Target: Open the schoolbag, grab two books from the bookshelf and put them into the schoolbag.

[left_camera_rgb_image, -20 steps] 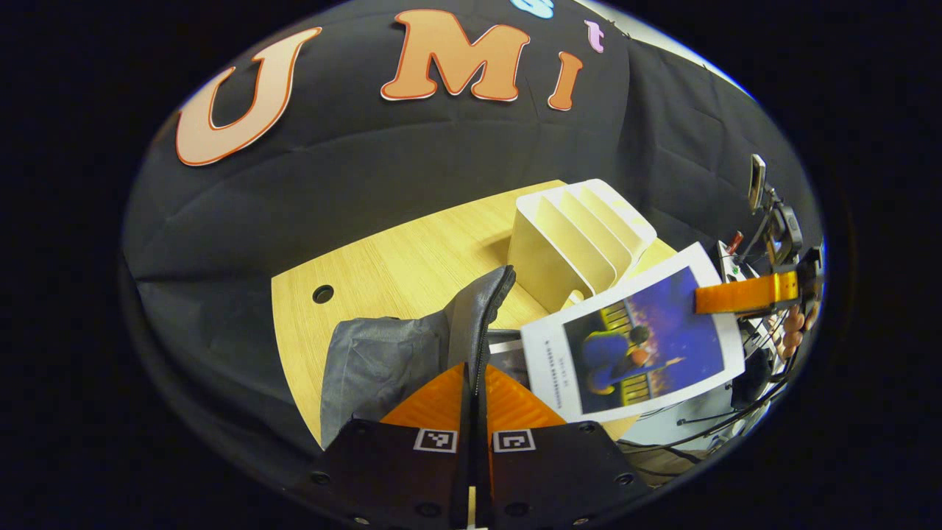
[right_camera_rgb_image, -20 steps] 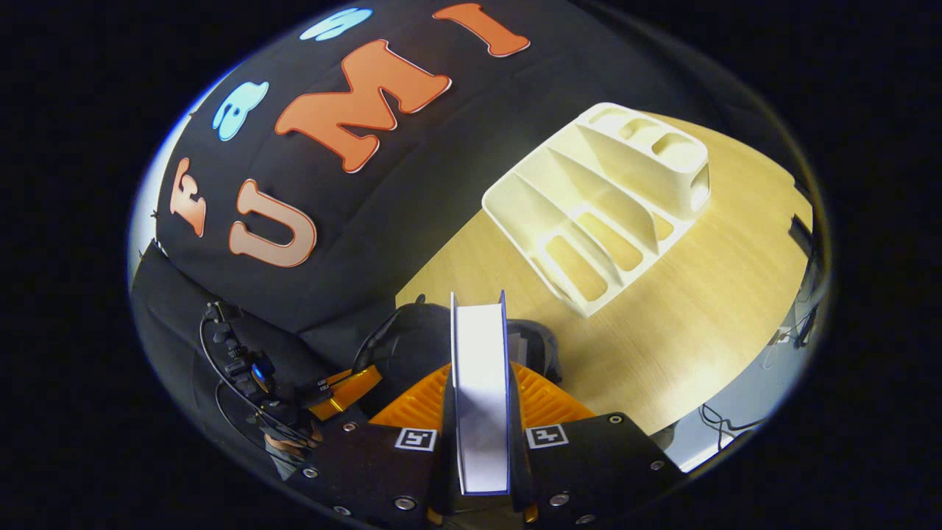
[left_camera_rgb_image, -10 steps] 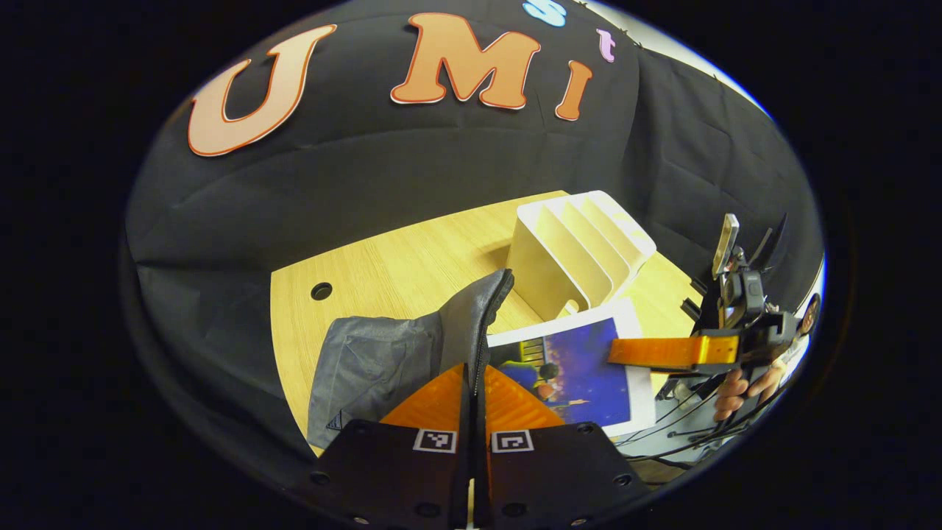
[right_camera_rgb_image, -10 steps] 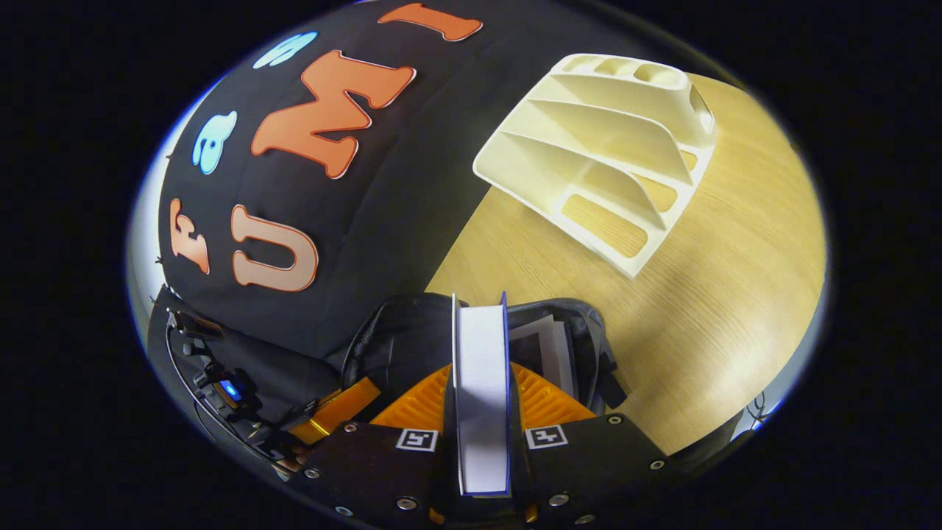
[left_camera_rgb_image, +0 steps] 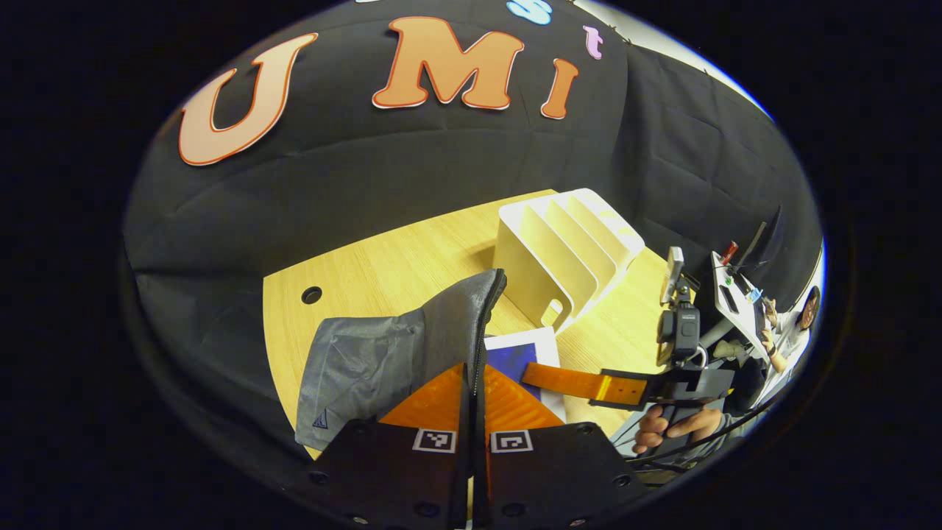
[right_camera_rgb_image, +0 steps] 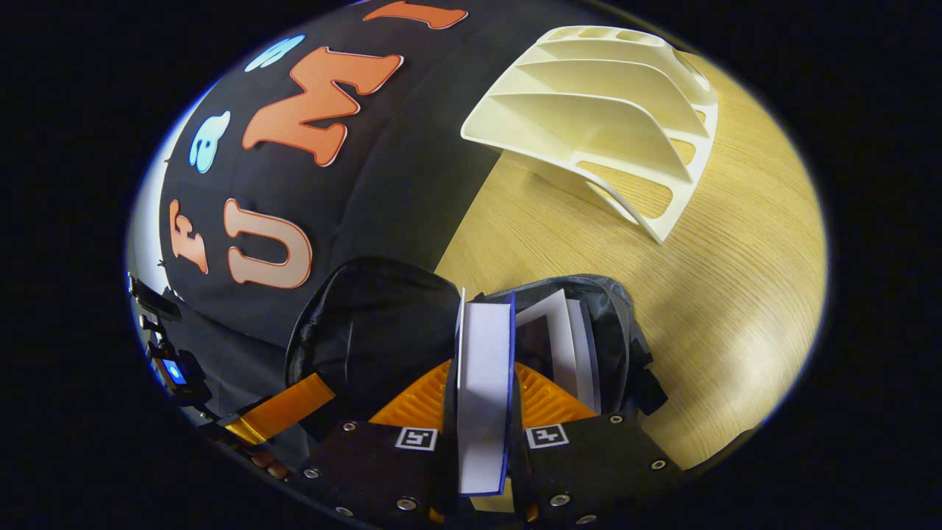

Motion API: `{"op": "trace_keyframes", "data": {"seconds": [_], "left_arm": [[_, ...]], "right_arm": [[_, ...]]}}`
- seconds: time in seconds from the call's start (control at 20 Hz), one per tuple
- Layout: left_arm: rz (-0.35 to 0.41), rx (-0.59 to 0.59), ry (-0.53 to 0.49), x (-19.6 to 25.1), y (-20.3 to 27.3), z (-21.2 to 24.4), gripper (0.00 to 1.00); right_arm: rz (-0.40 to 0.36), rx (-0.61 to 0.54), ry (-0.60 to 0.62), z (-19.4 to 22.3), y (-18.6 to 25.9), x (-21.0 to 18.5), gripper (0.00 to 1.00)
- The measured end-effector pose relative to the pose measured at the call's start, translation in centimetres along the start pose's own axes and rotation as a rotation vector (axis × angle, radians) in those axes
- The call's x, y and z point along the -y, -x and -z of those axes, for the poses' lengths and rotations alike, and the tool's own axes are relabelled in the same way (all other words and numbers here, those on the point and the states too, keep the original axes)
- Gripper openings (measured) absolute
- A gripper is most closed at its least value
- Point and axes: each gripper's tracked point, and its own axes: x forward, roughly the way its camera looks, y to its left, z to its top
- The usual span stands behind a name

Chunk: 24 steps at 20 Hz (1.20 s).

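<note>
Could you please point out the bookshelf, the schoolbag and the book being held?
bookshelf [right_camera_rgb_image: 589,118], right gripper view, a divider.
schoolbag [left_camera_rgb_image: 375,353], left gripper view, grey flap.
book [right_camera_rgb_image: 482,383], right gripper view, page edge.

Bag mouth: the schoolbag [right_camera_rgb_image: 383,324] gapes open near the right gripper [right_camera_rgb_image: 482,412]; a white book [right_camera_rgb_image: 567,346] already stands inside at its right wall, and the blue-edged book [right_camera_rgb_image: 483,397] fills the middle.
Left flap: the left gripper [left_camera_rgb_image: 471,397] pins the grey flap [left_camera_rgb_image: 412,346] upright, walling off that side.
Far right: the bookshelf [right_camera_rgb_image: 611,125] stands apart from the bag.
Between them: bare table [right_camera_rgb_image: 736,294], passable.
</note>
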Motion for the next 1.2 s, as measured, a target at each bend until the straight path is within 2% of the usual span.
{"op": "trace_keyframes", "data": {"seconds": [0.35,0.45,0.55,0.6,0.75,0.8,0.85,0.9,0.95,1.15,1.2], "left_arm": [[-0.002,0.001,-0.033,0.9,-0.1,0.4,0.03],[-0.009,0.003,-0.028,0.7,-0.2,0.6,0.03],[-0.034,0.013,-0.028,0.2,-0.2,0.7,0.03],[-0.055,0.015,-0.030,-0.1,-0.2,0.9,0.03],[-0.064,-0.002,-0.011,1.0,-1.2,2.1,0.04],[-0.053,-0.013,-0.012,1.9,-1.4,2.6,0.06],[-0.051,-0.016,-0.016,2.6,-2.2,2.9,0.08],[-0.055,-0.021,-0.017,3.3,-2.8,3.2,0.10],[-0.063,-0.028,-0.018,3.9,-3.4,3.6,0.12],[-0.064,-0.056,-0.004,7.5,-4.7,4.4,0.29],[-0.074,-0.045,-0.003,8.1,-4.7,4.0,0.36]], "right_arm": [[0.022,-0.048,0.045,1.0,-3.8,0.1,0.31],[0.054,-0.076,0.081,1.0,-4.2,0.0,0.33],[0.141,-0.089,0.170,0.2,-3.4,1.0,0.42],[0.180,-0.099,0.235,-0.3,-2.4,1.7,0.50],[0.205,-0.065,0.346,-3.0,0.8,1.6,0.62],[0.218,-0.042,0.380,-4.5,1.9,1.8,0.69],[0.240,-0.016,0.416,-6.0,3.1,2.4,0.73],[0.261,0.012,0.451,-7.6,4.4,2.9,0.68],[0.285,0.038,0.479,-9.2,5.8,3.3,0.80],[0.324,0.125,0.553,-15.2,9.8,4.0,0.85],[0.326,0.145,0.569,-16.5,10.8,4.1,0.88]]}}
